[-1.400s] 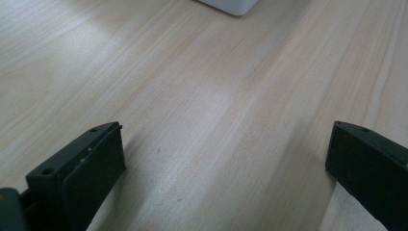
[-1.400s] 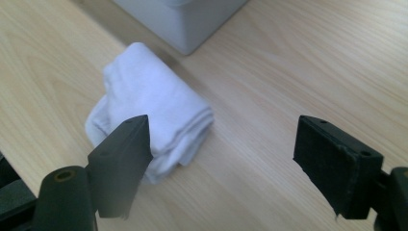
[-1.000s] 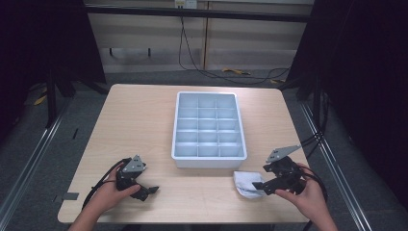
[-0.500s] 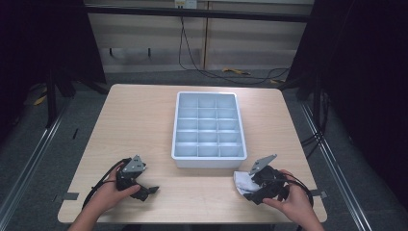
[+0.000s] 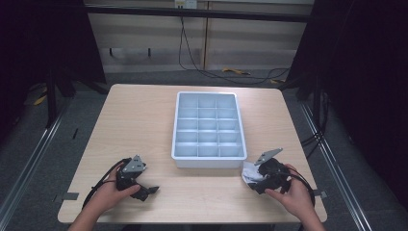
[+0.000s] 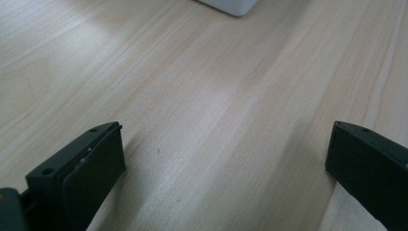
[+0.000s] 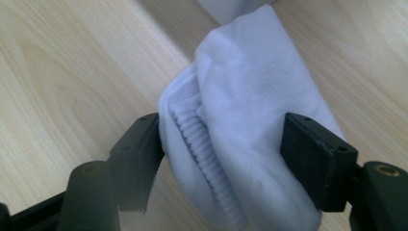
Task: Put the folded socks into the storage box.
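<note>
We note the right gripper [image 5: 256, 179] at the lower right of the high view, low over the table [image 5: 144, 125] and set on a white rolled sock [image 5: 250, 172] that lies just in front of the near right corner of the grey compartment tray [image 5: 209, 155]. In the right gripper view the sock [image 7: 240, 120] fills the centre of the frame, ribbed cuff towards us. Both black jaws stand against its sides: the left one presses into the fabric at lower left, the right one touches it at lower right. The jaws have just been closing, with the sock between them, and they now hold it at a fairly wide spacing. The sock rests on the wood.

The left gripper [image 5: 146, 191] sits at the lower left of the high view, low over the table and well apart from the tray. In the left gripper view its jaws stand wide at either lower corner, with bare tabletop [image 6: 216, 120] between them and a tray corner [image 6: 231, 6] at the top edge.
</note>
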{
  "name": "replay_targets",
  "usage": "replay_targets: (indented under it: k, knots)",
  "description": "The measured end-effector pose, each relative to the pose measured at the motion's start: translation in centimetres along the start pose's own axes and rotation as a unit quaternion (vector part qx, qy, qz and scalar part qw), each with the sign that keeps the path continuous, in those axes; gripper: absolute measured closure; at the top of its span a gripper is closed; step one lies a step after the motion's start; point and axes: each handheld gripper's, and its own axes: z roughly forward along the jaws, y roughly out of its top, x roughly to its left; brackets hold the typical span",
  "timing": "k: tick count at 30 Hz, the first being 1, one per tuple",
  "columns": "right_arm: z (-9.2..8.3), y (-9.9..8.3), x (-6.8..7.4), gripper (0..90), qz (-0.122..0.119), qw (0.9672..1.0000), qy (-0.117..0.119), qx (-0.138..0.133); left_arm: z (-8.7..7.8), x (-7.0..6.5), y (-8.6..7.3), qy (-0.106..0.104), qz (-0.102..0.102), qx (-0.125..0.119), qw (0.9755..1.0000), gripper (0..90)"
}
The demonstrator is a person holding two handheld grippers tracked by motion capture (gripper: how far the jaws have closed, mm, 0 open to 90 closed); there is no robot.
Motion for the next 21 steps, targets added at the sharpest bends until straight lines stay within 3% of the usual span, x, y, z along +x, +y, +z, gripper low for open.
replay_targets:
  k: [7, 8, 9, 10, 11, 12, 14, 16, 17, 18, 21]
  knots:
    - [-0.3, 0.2, 0.3, 27.3, -0.012, 0.9999, 0.003, 0.009, 0.0, 0.0, 0.0, -0.001, 0.001, -0.001, 1.0000, 0.0]
    - [-0.3, 0.1, 0.7, 27.1, -0.027, 0.9995, -0.005, 0.014, 0.0, 0.0, 0.0, -0.001, 0.001, -0.001, 1.0000, 0.0]
    - [-0.3, 0.1, 0.7, 27.1, -0.027, 0.9995, -0.005, 0.014, 0.0, 0.0, 0.0, -0.001, 0.001, -0.001, 1.0000, 0.0]
    - [-0.2, 0.0, 1.2, 28.6, -0.050, 0.9984, -0.012, 0.022, 0.0, 0.0, 0.0, 0.000, 0.001, -0.001, 1.0000, 0.0]
    - [-0.2, 0.0, 1.2, 28.6, -0.050, 0.9984, -0.012, 0.022, 0.0, 0.0, 0.0, 0.000, 0.001, -0.001, 1.0000, 0.0]
    - [0.0, -0.1, 1.5, 36.4, -0.063, 0.9971, -0.026, 0.035, 0.0, 0.0, 0.0, -0.002, 0.001, -0.001, 1.0000, 0.0]
    - [0.0, -0.1, 1.6, 40.9, -0.073, 0.9959, -0.032, 0.041, 0.0, 0.0, 0.0, -0.001, 0.001, -0.002, 1.0000, 0.0]
    - [-0.1, 0.2, 1.7, 54.7, -0.074, 0.9948, -0.045, 0.054, 0.0, 0.0, 0.0, -0.001, 0.001, -0.002, 1.0000, 0.0]
    - [-0.1, 0.2, 1.7, 54.7, -0.074, 0.9948, -0.045, 0.054, 0.0, 0.0, 0.0, -0.001, 0.001, -0.002, 1.0000, 0.0]
    - [-0.2, 0.3, 1.6, 63.0, -0.053, 0.9962, -0.040, 0.057, 0.0, 0.0, 0.0, -0.001, 0.001, -0.001, 1.0000, 0.0]
    - [-0.3, 0.5, 1.5, 70.1, -0.045, 0.9967, -0.029, 0.061, 0.0, 0.0, 0.0, 0.000, 0.000, 0.000, 1.0000, 0.0]
